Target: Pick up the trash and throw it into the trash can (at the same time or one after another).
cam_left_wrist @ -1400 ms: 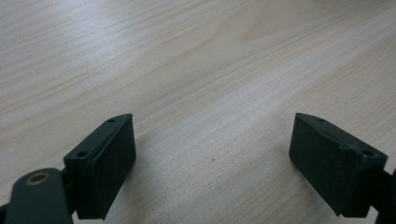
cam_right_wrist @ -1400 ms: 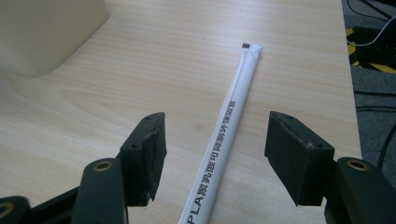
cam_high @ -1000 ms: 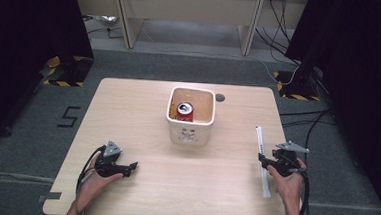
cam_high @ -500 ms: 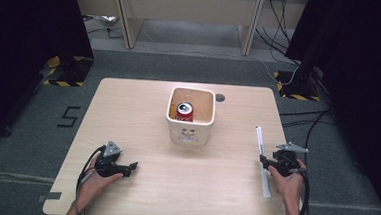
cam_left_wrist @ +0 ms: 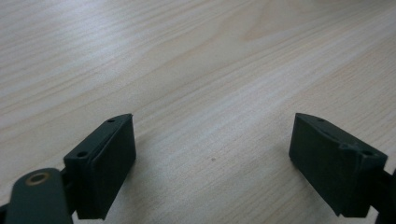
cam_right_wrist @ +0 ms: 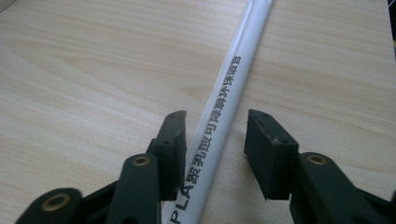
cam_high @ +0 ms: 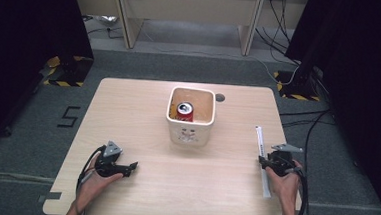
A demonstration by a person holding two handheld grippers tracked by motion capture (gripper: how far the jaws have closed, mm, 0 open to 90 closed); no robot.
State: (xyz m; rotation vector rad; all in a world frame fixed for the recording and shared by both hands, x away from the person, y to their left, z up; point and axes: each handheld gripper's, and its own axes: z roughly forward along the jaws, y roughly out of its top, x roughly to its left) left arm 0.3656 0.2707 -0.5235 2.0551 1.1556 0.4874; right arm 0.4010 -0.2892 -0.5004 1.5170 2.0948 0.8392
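Near the table's front-left corner the left claw lay level in its hand, jaws wide apart over bare wood. Near the right edge the right claw pointed down at the wrapped straw; its jaws had just been closing, the straw between them, the left pad touching it.

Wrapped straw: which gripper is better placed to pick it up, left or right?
Right. The right gripper already straddles the wrapped straw, its jaws just closing with the straw between them, not yet pinched. The left gripper rests open over bare table, on the far side of the white bin.
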